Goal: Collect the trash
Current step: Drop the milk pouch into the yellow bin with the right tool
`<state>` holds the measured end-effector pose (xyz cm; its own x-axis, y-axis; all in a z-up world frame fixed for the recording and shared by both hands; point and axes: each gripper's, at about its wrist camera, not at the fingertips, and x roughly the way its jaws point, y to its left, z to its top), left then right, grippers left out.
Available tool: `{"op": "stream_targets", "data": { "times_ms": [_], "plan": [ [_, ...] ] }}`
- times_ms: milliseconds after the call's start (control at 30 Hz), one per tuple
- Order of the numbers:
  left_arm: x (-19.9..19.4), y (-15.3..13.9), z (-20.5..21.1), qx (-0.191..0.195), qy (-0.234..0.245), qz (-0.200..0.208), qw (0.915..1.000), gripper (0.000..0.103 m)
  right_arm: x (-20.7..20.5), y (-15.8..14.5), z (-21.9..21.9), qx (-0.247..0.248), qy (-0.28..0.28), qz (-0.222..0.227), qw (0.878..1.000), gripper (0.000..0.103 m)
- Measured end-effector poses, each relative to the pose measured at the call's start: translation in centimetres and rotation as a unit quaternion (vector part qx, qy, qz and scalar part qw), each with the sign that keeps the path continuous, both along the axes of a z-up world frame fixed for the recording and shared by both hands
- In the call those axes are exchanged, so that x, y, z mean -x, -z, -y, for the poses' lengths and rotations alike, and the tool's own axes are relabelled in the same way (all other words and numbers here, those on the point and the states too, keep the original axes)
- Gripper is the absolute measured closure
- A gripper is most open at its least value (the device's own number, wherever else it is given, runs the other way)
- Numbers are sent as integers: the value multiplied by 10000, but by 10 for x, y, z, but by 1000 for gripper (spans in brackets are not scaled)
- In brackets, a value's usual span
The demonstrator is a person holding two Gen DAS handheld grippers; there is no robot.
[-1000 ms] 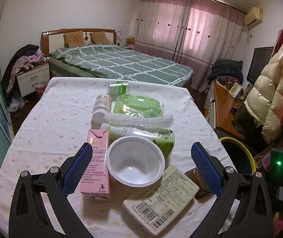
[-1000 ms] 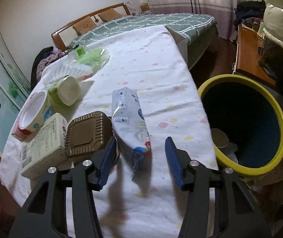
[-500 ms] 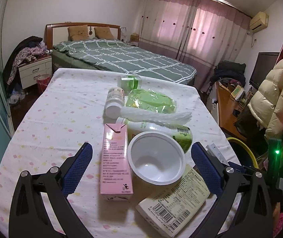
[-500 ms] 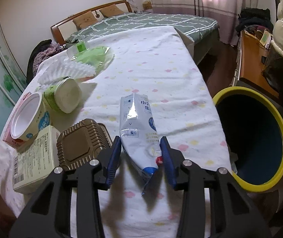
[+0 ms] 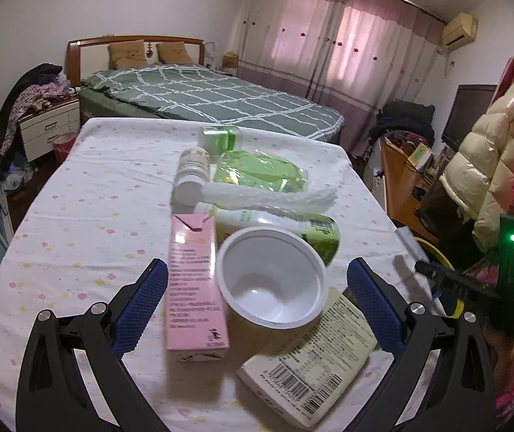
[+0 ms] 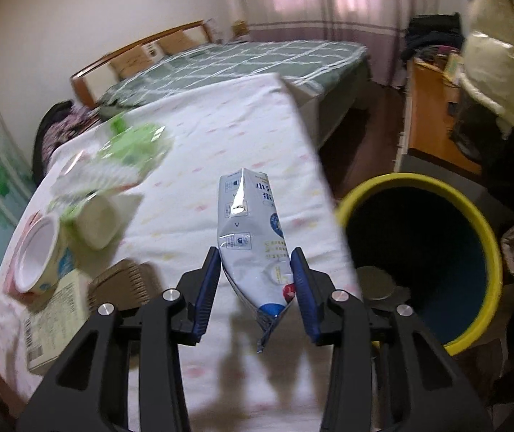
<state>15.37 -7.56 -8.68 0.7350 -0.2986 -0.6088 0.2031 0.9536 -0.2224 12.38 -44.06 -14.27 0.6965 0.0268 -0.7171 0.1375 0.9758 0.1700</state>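
Note:
My right gripper is shut on a white and blue snack bag and holds it up above the table, left of the yellow-rimmed trash bin. My left gripper is open and empty, its fingers on either side of a pink carton and a white bowl cup. A cream barcode box lies in front of the cup. A green bottle, a white bottle, a green packet and white paper liners lie behind.
The table has a dotted white cloth. A brown plastic tray lies by the box in the right wrist view. The bin holds some trash at its bottom. A bed, a desk and hanging coats stand around.
My right gripper has closed on the snack bag and lifted it off the table, toward the bin. My left gripper has shifted slightly and stays open.

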Motion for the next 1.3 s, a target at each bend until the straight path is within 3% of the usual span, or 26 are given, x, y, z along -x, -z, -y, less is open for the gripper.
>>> {"op": "stream_targets", "data": {
  "times_ms": [300, 467, 633, 733, 1133, 1300],
  "plan": [
    [-4, 12, 21, -69, 276, -219, 9994, 5, 4, 11, 76, 78, 1258, -47, 9920, 64],
    [-5, 17, 27, -146, 322, -320, 9989, 5, 0, 19, 102, 56, 1623, -138, 9866, 64],
    [-8, 20, 29, -173, 328, -360, 9987, 5, -3, 27, 110, 108, 1762, -286, 9839, 63],
    [-8, 20, 30, -176, 329, -366, 9986, 5, -3, 28, 108, 126, 1789, -248, 9835, 55],
    [0, 23, 29, -478, 375, -445, 9972, 5, 1, 21, 95, 225, 1639, -64, 9862, 51],
    [7, 23, 31, -303, 652, -536, 9960, 8, 3, 20, 95, 194, 1629, -43, 9864, 51]
  ]
}}
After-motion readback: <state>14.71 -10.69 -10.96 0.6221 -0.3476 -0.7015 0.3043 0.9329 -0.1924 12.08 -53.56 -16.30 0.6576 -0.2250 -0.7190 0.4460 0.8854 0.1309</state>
